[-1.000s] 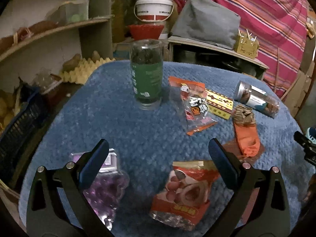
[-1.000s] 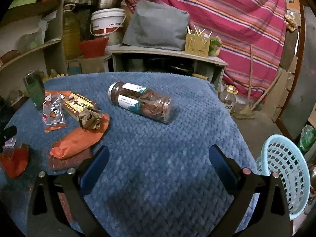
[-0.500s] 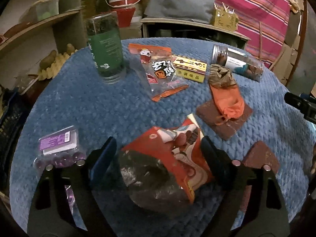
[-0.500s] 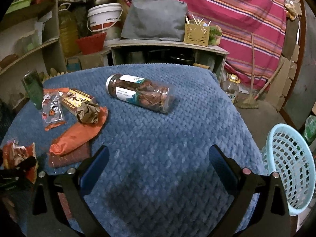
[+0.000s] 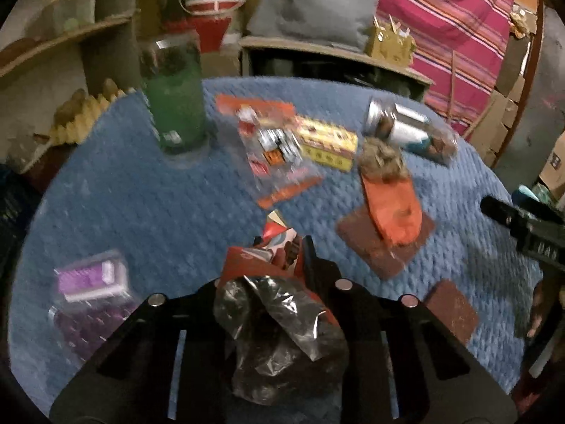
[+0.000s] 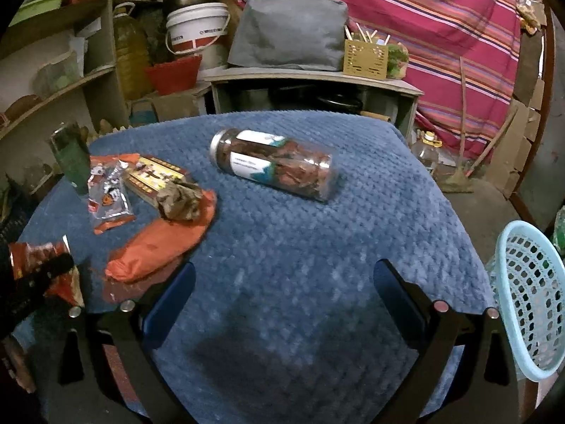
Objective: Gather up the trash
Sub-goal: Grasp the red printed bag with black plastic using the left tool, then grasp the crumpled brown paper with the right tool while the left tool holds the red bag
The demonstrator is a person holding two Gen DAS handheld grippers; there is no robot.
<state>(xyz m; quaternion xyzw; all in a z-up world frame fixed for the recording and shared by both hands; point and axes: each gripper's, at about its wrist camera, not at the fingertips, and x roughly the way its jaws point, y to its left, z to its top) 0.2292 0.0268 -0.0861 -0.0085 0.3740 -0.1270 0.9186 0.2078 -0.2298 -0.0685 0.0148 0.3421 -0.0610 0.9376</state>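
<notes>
My left gripper (image 5: 279, 258) is shut on a crumpled red and clear snack bag (image 5: 275, 304), which bulges up between the fingers just above the blue cloth. From the right wrist view the same bag (image 6: 31, 251) shows at the far left edge, in the black left gripper (image 6: 39, 279). My right gripper (image 6: 282, 282) stands open over bare cloth with nothing between its fingers. More trash lies ahead: an orange wrapper (image 5: 392, 205) under a brown paper wad (image 5: 381, 159), a clear packet (image 5: 275, 148) and a yellow box (image 5: 325, 141).
A jar (image 6: 275, 166) lies on its side mid-table. A green jar (image 5: 174, 102) stands upright at the back left, and a purple pack (image 5: 91, 289) lies near left. A light blue basket (image 6: 529, 300) sits off the table's right edge. Shelves and a cabinet stand behind.
My left gripper went from wide open around the red snack bag to shut on it, crumpling it. The right gripper stayed open and nearly still.
</notes>
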